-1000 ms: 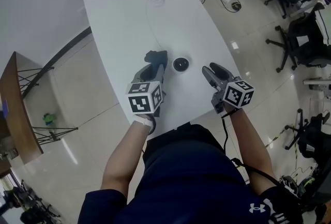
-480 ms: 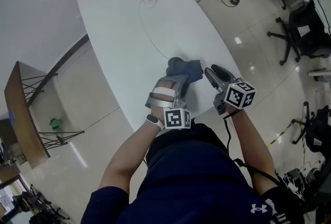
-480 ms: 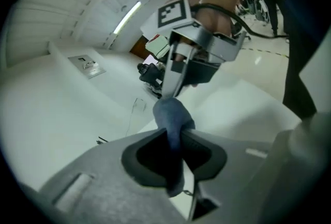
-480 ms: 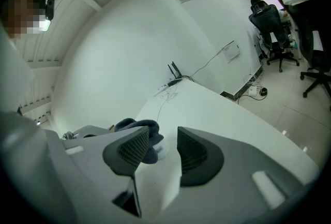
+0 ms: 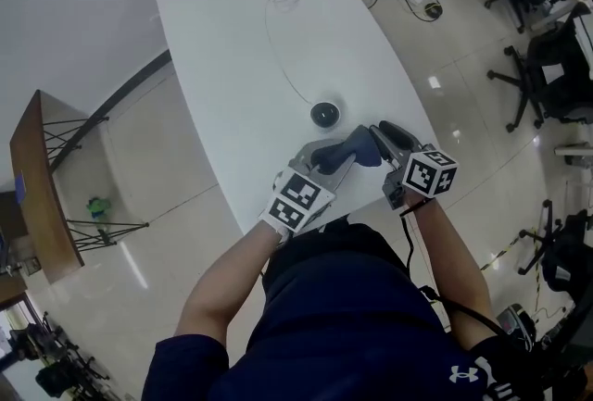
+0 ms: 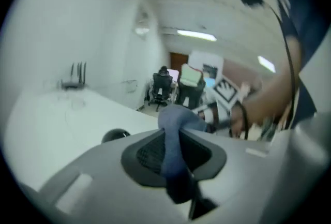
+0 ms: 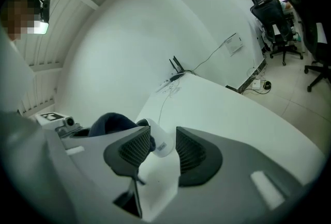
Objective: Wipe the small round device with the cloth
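holding a dark blue cloth point(image 5: 350, 149) clamped between its jaws, the left tool point(image 5: 326, 160) sits at the near edge of the white desk point(image 5: 232, 47), turned toward the right tool point(image 5: 382, 138). the right tool's jaws stand partly apart and have just been closing. the cloth's white tag point(image 7: 163, 144) lies between them, but the pads do not look pressed on it yet. the cloth bunches between the two tools, lifted off the desk as far as can be told.

just beyond them, the small round device point(image 5: 324, 114) sits bare on the desk, clear of the cloth and of both tools. a thin cable point(image 5: 278, 47) runs from it toward the far end.

as a judgement, at least one wiping pass looks done. the cloth seems to be passing to the right tool or being regripped. whether more wiping is left cannot be read from the device's surface.

a second ago the left tool held the cloth just left of the device. half a second ago the cloth covered the spot where the device sits. now it is drawn back toward the person and the device shows again. the right tool has shifted little.
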The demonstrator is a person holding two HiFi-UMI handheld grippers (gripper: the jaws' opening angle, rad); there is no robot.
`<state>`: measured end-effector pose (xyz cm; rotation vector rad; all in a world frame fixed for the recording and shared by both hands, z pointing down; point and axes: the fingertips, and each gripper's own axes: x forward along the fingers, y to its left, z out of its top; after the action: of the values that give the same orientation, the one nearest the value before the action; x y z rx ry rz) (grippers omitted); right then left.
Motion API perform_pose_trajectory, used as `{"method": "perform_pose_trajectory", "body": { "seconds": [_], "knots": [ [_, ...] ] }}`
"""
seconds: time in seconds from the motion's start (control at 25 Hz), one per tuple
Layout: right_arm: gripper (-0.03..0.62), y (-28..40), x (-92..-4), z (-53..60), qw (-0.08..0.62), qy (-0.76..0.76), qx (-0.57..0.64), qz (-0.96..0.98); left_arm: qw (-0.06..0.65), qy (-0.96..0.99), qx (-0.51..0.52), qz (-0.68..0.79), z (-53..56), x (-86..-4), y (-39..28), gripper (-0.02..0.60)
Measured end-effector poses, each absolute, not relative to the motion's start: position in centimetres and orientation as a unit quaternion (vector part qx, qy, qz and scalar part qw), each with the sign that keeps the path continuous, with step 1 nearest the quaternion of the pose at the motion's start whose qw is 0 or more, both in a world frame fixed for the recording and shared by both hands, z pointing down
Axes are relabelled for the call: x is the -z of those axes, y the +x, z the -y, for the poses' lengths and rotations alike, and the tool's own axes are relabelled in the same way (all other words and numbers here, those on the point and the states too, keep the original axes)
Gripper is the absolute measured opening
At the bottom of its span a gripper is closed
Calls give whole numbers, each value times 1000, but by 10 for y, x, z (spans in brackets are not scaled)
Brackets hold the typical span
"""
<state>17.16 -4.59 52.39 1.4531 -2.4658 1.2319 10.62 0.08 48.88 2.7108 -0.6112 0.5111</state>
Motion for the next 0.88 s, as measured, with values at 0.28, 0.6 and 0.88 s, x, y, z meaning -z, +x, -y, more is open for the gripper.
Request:
{"method": "perform_pose_trajectory", "body": {
  "seconds": [0.28, 0.6, 0.88],
  "knots": [
    [147, 171, -520, 50, 15, 470, -391, 791, 380, 868, -1, 321, 69, -483, 37, 72],
    [144, 174, -520, 47, 5, 471, -398, 787, 500, 774, 142, 362, 85, -515, -34, 72],
    [140, 167, -522, 48, 7, 463, -401, 790, 452, 757, 41, 471, 80, -559, -69, 71]
  ]
}}
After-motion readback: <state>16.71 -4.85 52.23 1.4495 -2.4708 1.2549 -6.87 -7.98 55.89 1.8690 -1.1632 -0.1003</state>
